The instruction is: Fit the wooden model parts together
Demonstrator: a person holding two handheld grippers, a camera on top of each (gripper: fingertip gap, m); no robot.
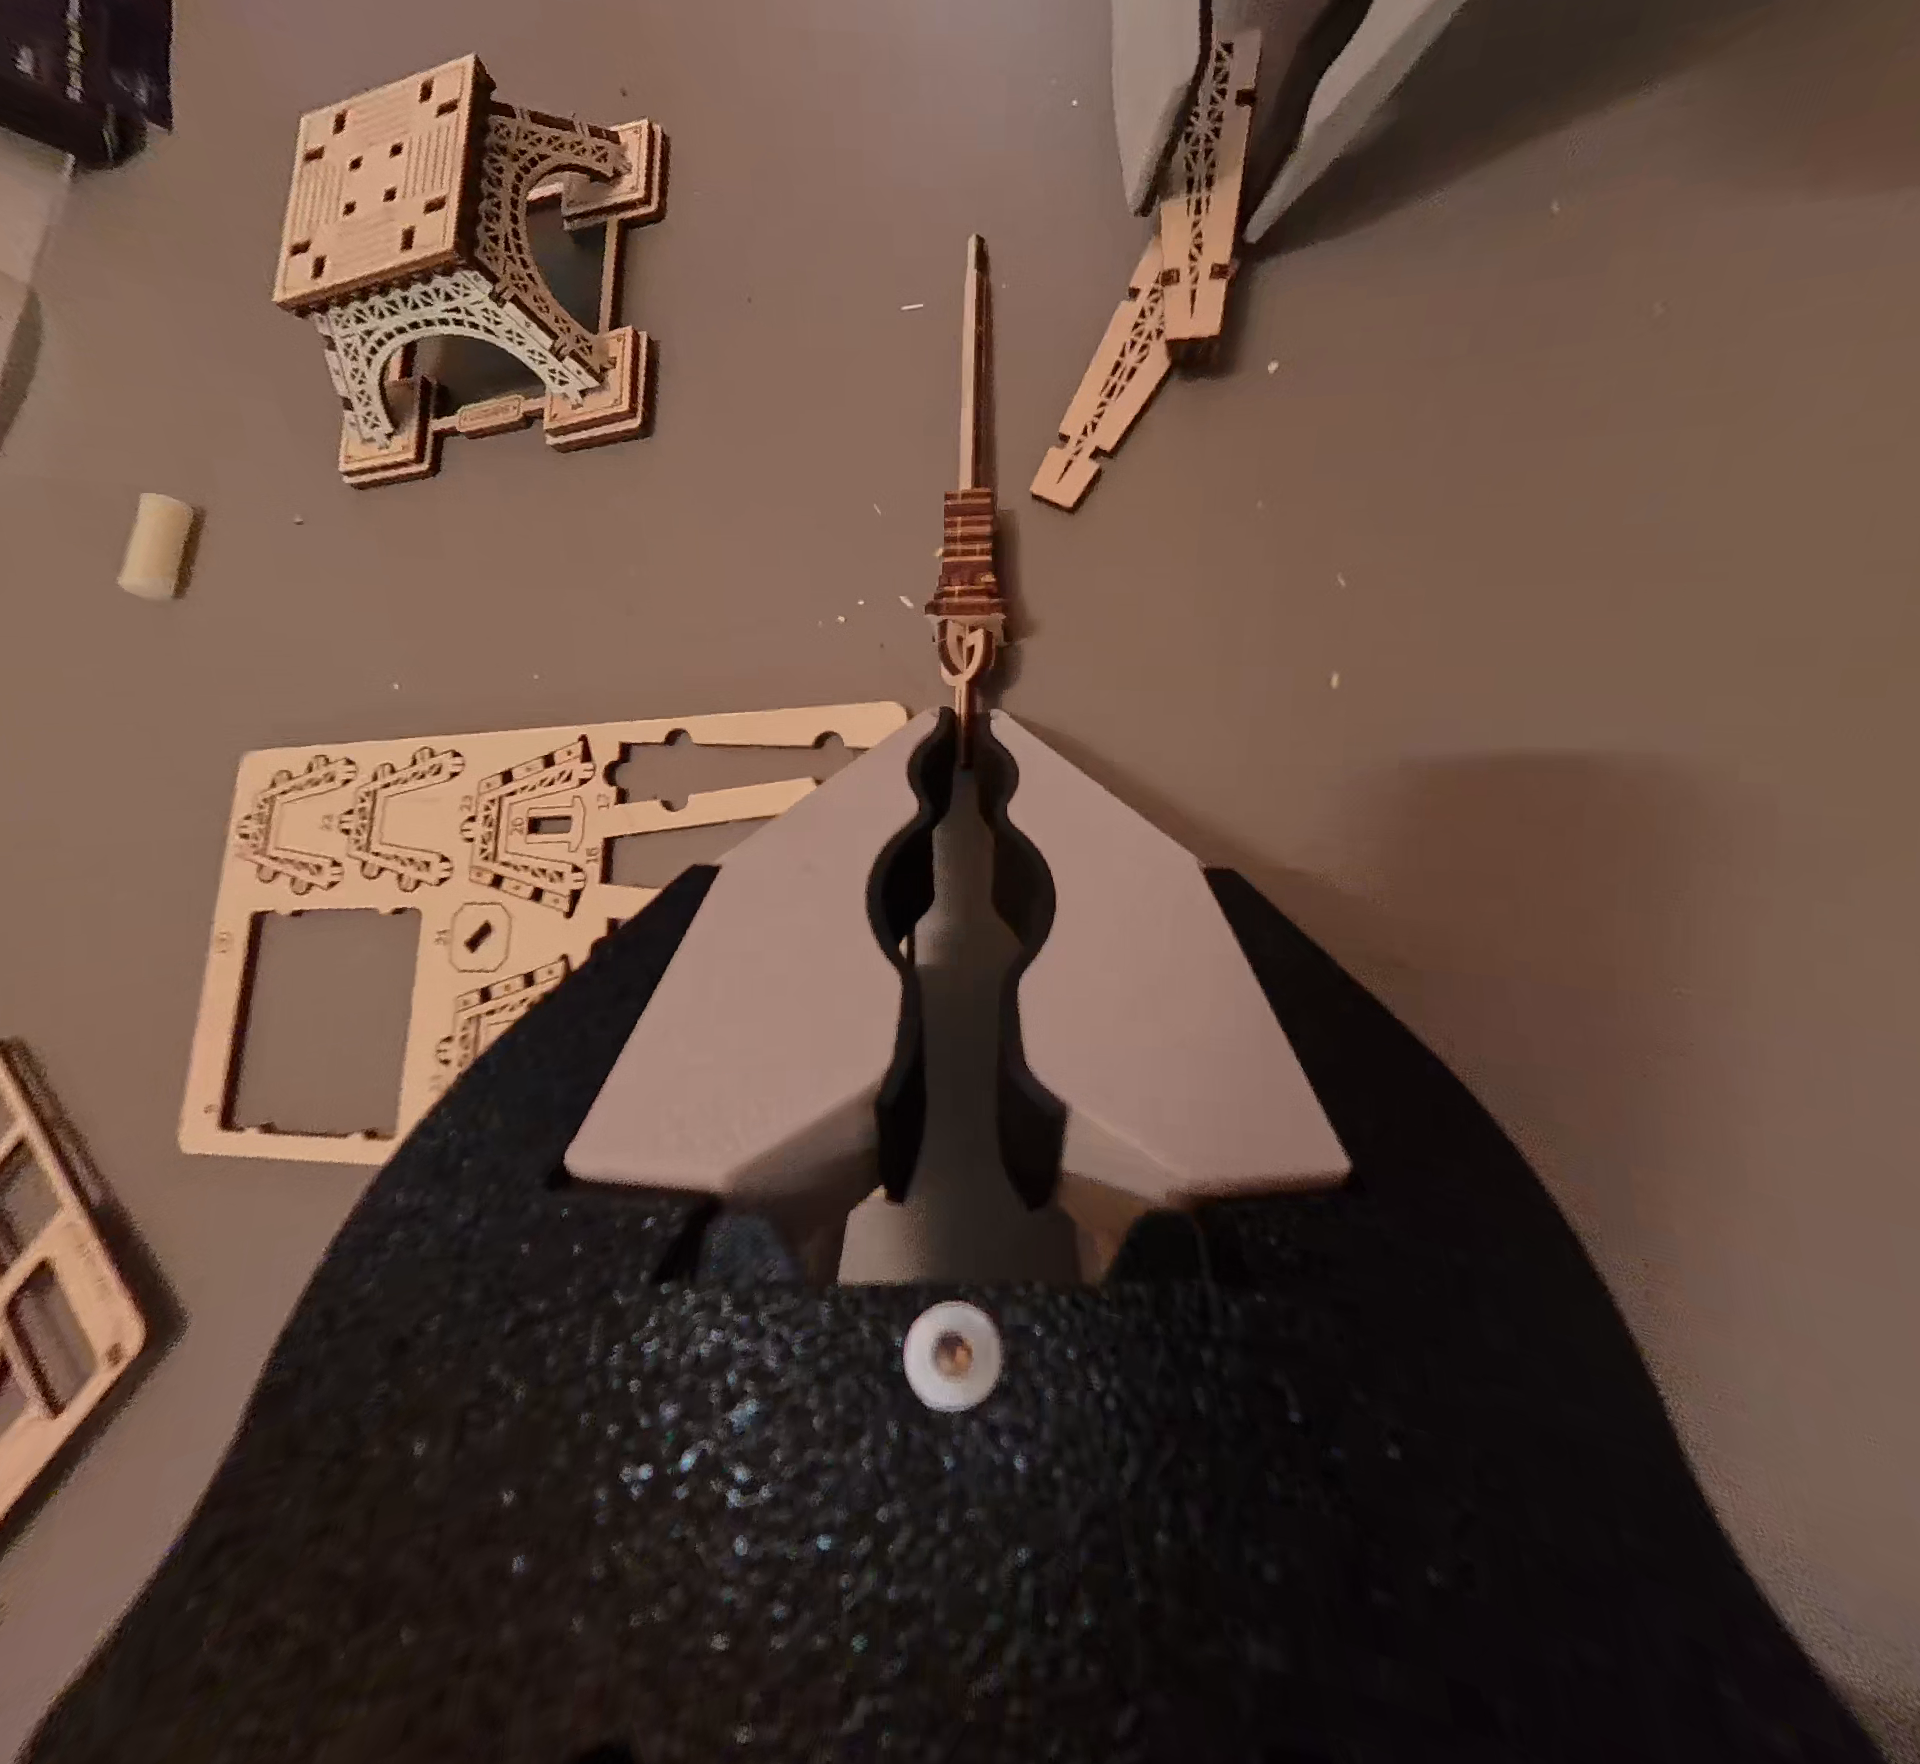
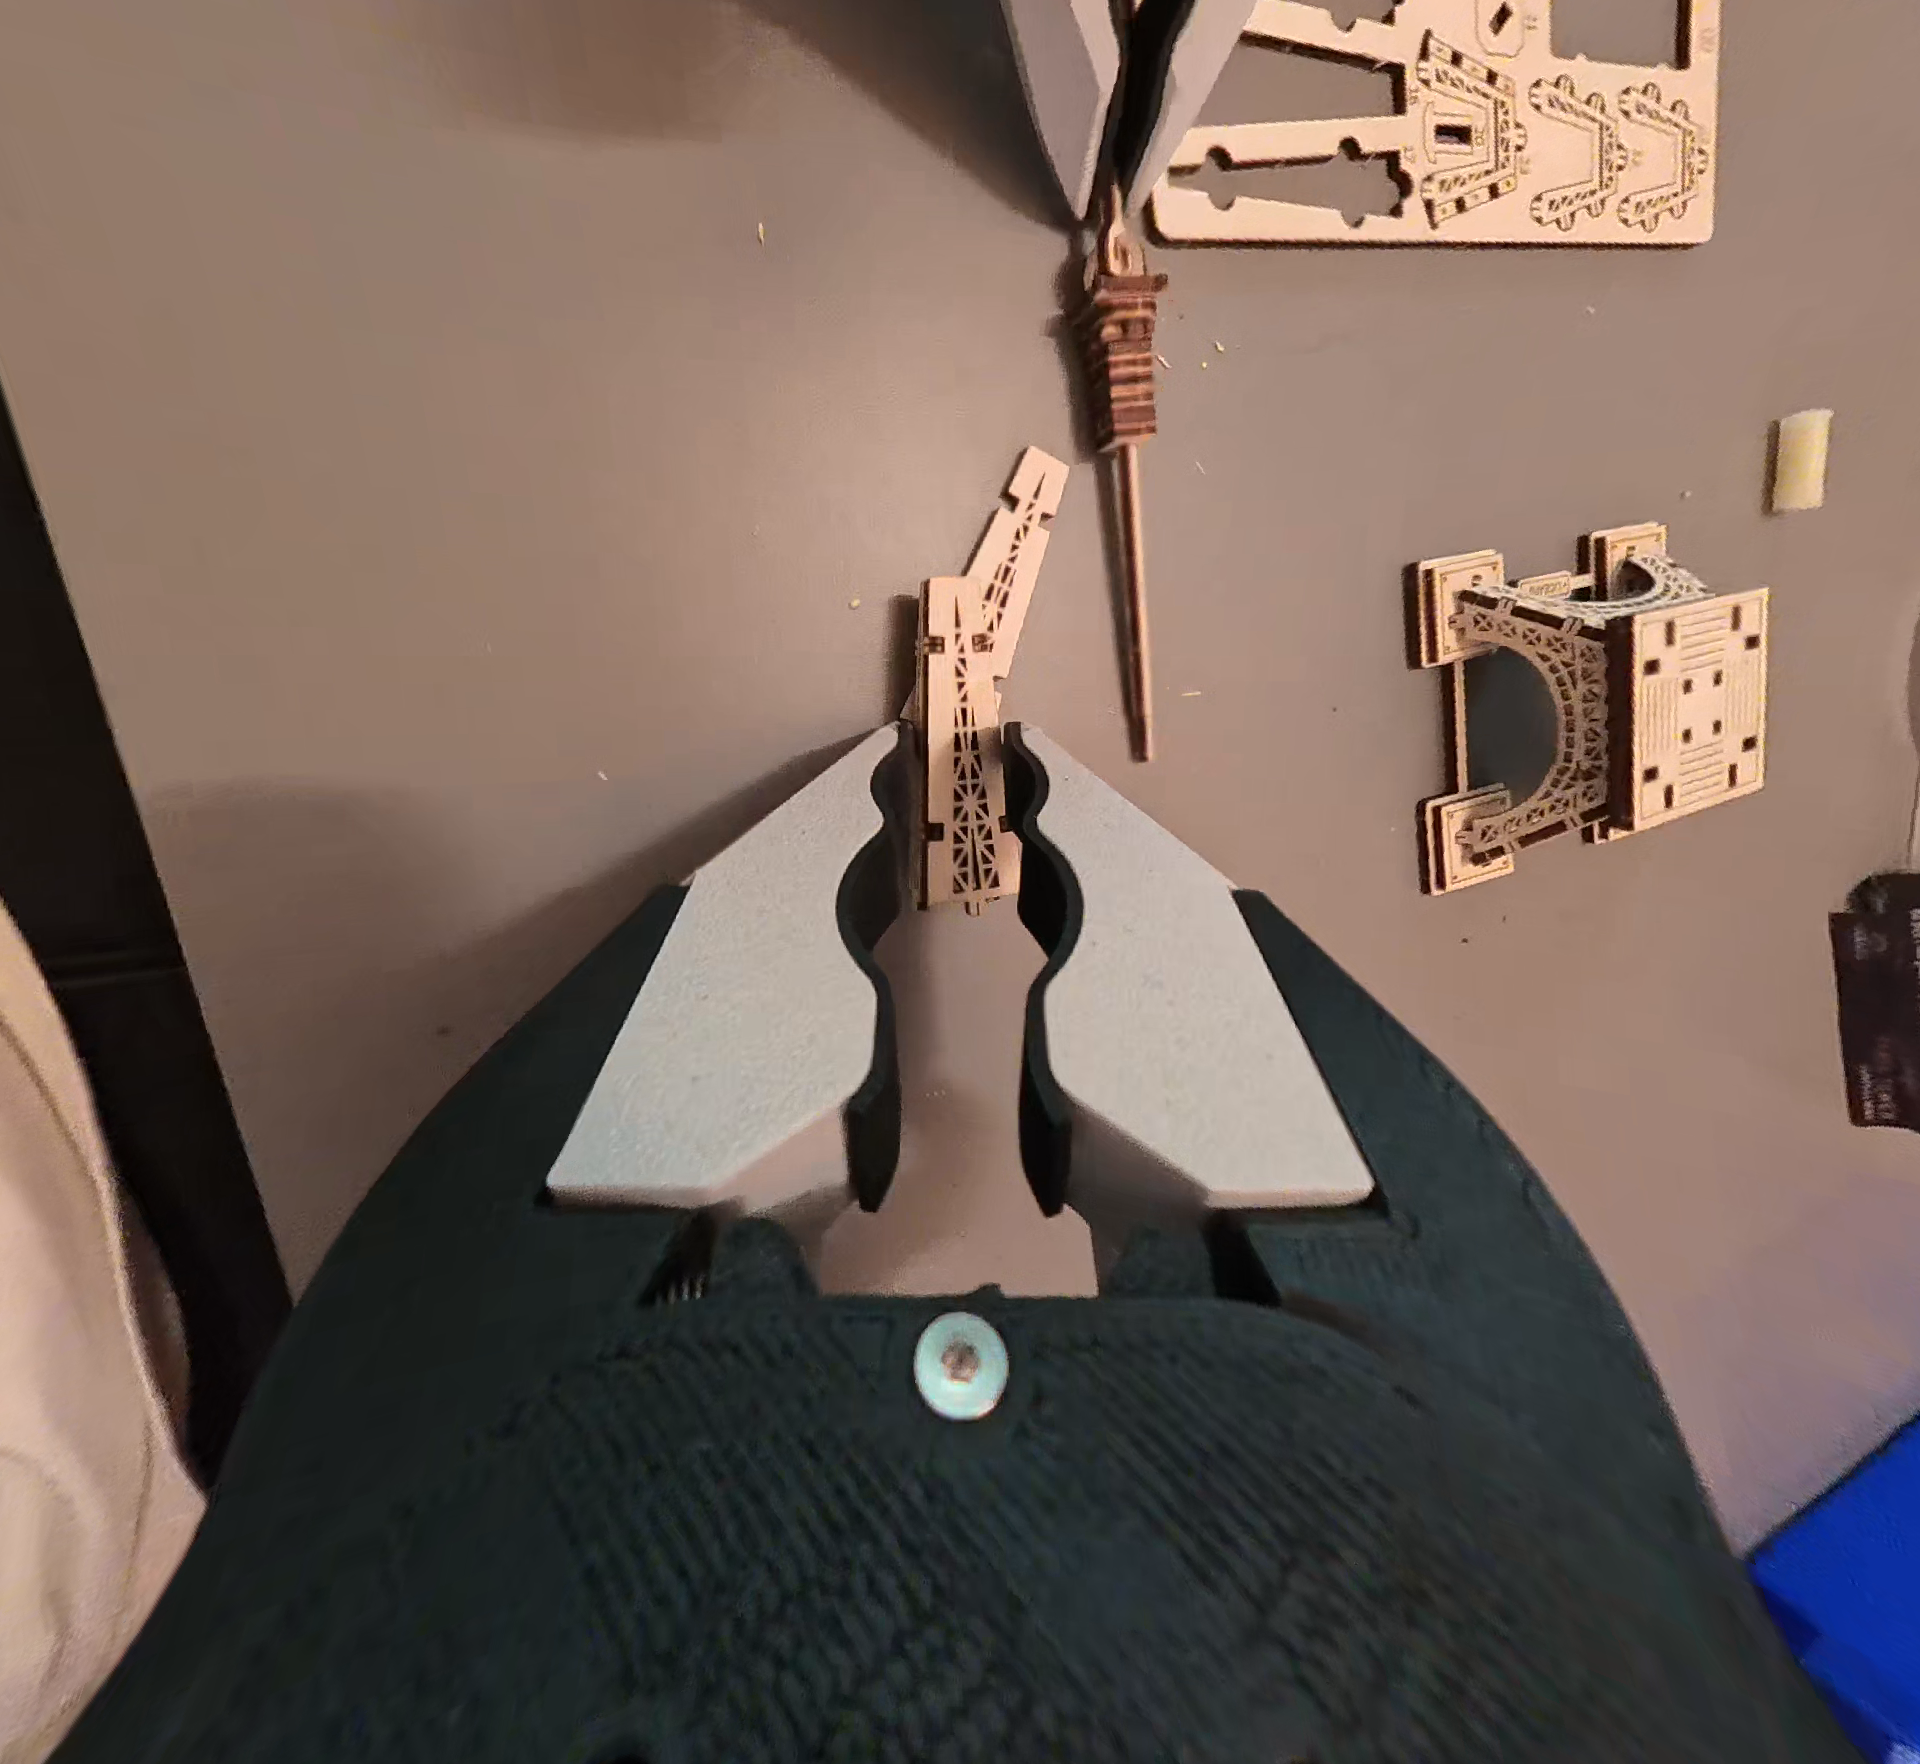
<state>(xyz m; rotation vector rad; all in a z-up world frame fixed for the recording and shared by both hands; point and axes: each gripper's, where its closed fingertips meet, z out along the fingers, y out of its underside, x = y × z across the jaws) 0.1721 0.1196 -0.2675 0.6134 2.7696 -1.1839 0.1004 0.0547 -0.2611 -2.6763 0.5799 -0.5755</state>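
My left gripper [image 1: 966, 722] is shut on the foot of a wooden spire piece [image 1: 971, 509], which points away from it above the grey table. The spire also shows in the right wrist view [image 2: 1122, 384], held by the left gripper [image 2: 1110, 202] at the top. My right gripper [image 2: 951, 732] is shut on a tapered lattice tower section [image 2: 971, 748]; a loose lattice panel [image 2: 1023, 530] sticks out past it. In the left wrist view the right gripper [image 1: 1195, 208] holds that section [image 1: 1205, 187] at the upper right. The tower base with arches [image 1: 468, 260] stands at the upper left.
A punched-out wooden parts sheet [image 1: 343, 893] lies left of my left gripper and shows in the right wrist view [image 2: 1621, 52]. A small cream cylinder [image 1: 158, 545] lies near the base [image 2: 1590, 696]. A dark box [image 1: 73, 0] sits at the far left corner. Another sheet [image 1: 52, 1267] lies at the left edge.
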